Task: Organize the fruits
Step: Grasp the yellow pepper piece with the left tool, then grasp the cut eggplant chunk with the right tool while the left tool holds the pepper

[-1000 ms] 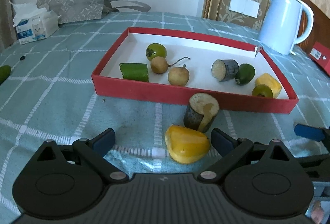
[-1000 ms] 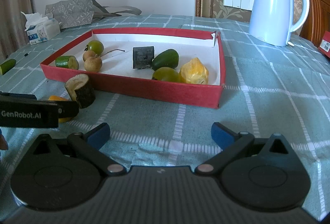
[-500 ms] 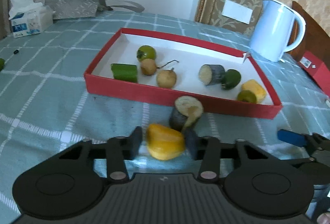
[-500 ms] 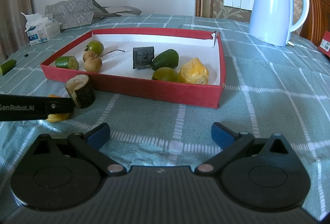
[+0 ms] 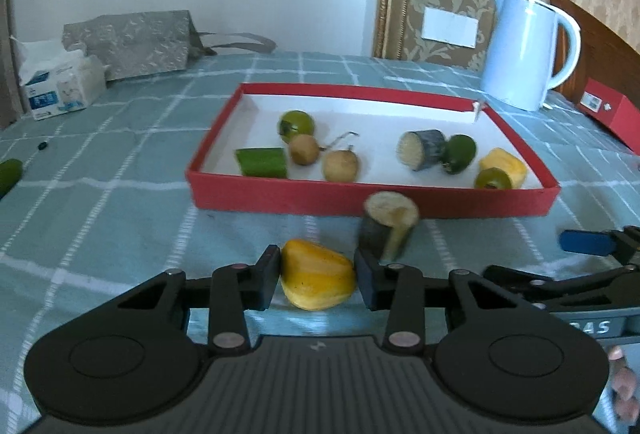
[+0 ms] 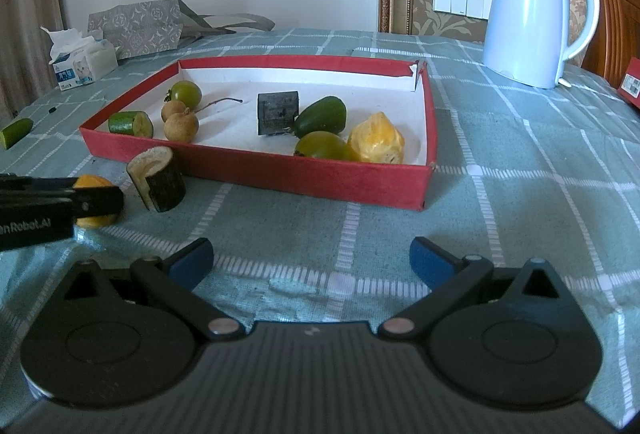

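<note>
Left gripper [image 5: 317,280] has just closed its jaws onto the yellow fruit piece [image 5: 316,279], pads pressing both sides, on the checked cloth [image 5: 120,218] near the red tray [image 5: 360,200]. Just beyond, right, stands a cane stub [image 5: 388,224]. Right gripper [image 6: 311,260] sits with jaws apart, empty.

We see a box [image 6: 256,170] in the middle of the table [image 6: 520,194], with fruit pieces inside it. Just before the box stands a cut stalk piece [image 6: 158,178], and a fruit wedge [image 5: 316,280] lies beside it, nearer to us. Behind the box to the right stands a kettle [image 6: 532,14]; far left sits a tissue pack [image 6: 82,64].
</note>
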`<state>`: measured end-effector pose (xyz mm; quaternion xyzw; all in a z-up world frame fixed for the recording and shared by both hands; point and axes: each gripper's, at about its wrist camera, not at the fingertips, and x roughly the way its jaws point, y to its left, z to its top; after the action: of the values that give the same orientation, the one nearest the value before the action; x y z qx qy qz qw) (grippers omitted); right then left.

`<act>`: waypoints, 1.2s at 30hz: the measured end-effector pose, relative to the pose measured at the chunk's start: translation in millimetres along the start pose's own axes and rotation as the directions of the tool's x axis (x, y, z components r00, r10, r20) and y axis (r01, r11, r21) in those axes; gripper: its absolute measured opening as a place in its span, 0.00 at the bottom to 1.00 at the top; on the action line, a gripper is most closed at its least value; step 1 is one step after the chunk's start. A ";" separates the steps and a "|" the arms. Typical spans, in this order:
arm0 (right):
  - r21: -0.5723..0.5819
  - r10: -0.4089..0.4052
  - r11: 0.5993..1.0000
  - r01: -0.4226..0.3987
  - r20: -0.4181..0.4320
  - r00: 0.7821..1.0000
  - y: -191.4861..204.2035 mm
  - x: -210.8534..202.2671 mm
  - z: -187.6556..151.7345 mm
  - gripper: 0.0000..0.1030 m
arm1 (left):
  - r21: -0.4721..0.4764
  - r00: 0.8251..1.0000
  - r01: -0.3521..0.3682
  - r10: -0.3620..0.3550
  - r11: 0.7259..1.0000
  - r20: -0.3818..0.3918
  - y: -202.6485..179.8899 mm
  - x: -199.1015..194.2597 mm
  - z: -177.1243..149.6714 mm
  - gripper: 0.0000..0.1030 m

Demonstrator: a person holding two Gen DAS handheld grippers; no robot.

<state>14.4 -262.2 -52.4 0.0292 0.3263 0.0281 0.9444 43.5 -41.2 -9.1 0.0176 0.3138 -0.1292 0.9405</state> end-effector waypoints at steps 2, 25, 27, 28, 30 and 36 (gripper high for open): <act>0.004 0.004 1.000 -0.004 0.001 1.000 -0.5 -0.1 0.0 1.00 | -0.011 1.000 -0.017 0.017 1.000 0.008 8.6 1.6 0.4 0.38; 0.070 0.052 0.996 -0.061 0.117 0.992 34.2 -5.2 16.2 1.00 | -0.114 0.998 -0.043 0.048 0.993 0.043 56.4 15.0 6.0 0.37; 0.019 0.027 0.999 -0.029 0.110 0.994 48.9 -3.0 20.0 1.00 | -0.100 0.998 -0.049 0.054 0.994 0.046 54.9 14.7 5.0 0.37; -0.011 0.016 1.000 -0.015 0.113 0.994 55.9 -2.2 21.3 1.00 | -0.091 0.997 -0.054 0.058 0.994 0.047 53.7 14.4 4.4 0.37; -0.061 0.004 0.998 0.003 0.124 0.992 66.8 -1.1 22.3 1.00 | -0.073 0.996 -0.063 0.067 0.995 0.051 51.2 14.2 3.5 0.37; -0.107 -0.003 0.994 0.017 0.132 0.991 82.2 3.9 26.2 0.95 | -0.086 0.997 -0.052 0.056 0.995 0.048 53.9 14.1 3.3 0.37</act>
<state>30.8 -180.9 -28.2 -0.0217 0.2614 0.0390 0.9642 70.0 7.3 -17.5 -0.0172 0.2948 -0.0904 0.9511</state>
